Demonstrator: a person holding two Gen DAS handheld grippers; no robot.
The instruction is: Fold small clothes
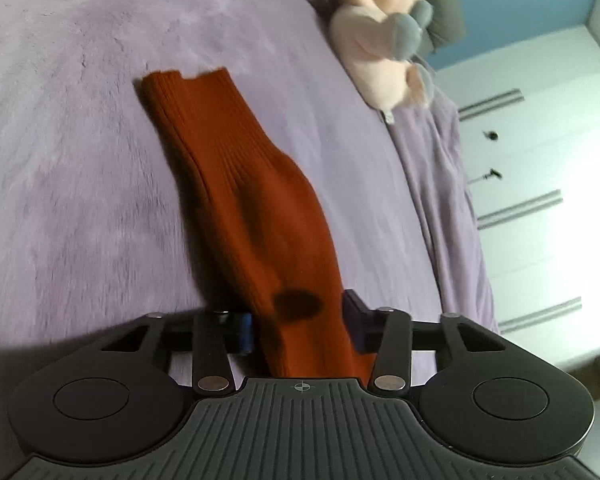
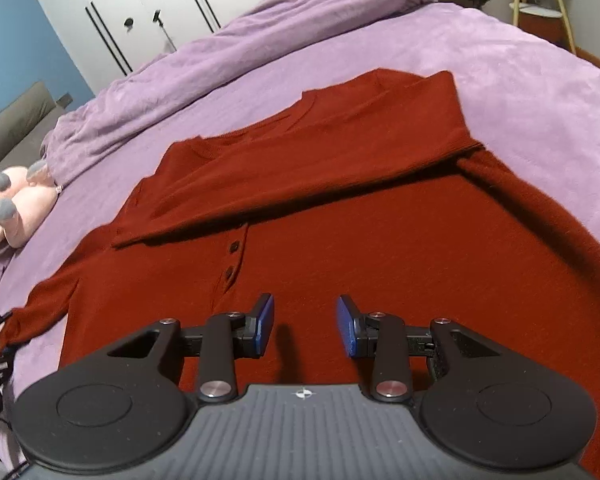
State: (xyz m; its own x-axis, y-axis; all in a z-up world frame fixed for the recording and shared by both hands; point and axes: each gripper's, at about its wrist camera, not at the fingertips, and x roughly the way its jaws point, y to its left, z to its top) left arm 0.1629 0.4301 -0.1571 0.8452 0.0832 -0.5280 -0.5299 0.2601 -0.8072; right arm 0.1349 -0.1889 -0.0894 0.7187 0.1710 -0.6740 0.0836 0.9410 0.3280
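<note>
Above sweater (image 2: 340,220), right gripper (image 2: 305,326) open.

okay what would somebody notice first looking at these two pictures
A rust-red sweater spread on the purple bedspread, one sleeve folded across its chest. The left gripper holds the other sleeve; the right gripper hovers open above the body. A pink plush toy lies nearby.

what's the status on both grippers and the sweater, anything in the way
Left gripper shut on sleeve. Right gripper open, over red sweater; other sleeve already folded across chest. Plush toy beside it, apart.
</note>
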